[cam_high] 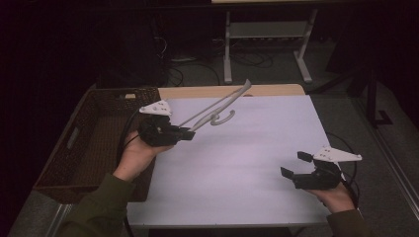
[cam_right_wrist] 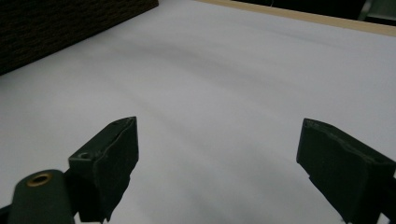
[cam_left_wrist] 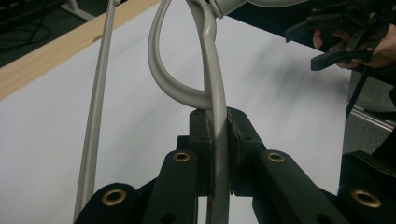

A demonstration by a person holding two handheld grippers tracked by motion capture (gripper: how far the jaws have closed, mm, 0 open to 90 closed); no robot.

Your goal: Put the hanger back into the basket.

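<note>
The left gripper is clamped hard on a grey plastic hanger, its jaws closed on a thin bar of the frame just below the curved hook; in the left gripper view the bar runs straight up between the pads. The hanger is in the air over the far left part of the white mat, slanting up and away from the gripper toward the wooden table edge, with nothing under it touching. The right gripper rests low at the near right of the mat with its jaws wide apart and nothing between them, well apart from the hanger. The step in hand looks like carrying the lifted hanger, most likely to the dark wicker basket just left of the mat. That move would call for swinging the long end round to the left and keeping it high enough to pass the basket's near rim, which stands above the mat; a low swing could catch the hanger's tip on the wicker. The basket is open on top and looks roomy, and the mat between the two hands is free for turning. The right gripper can stay where it is.
</note>
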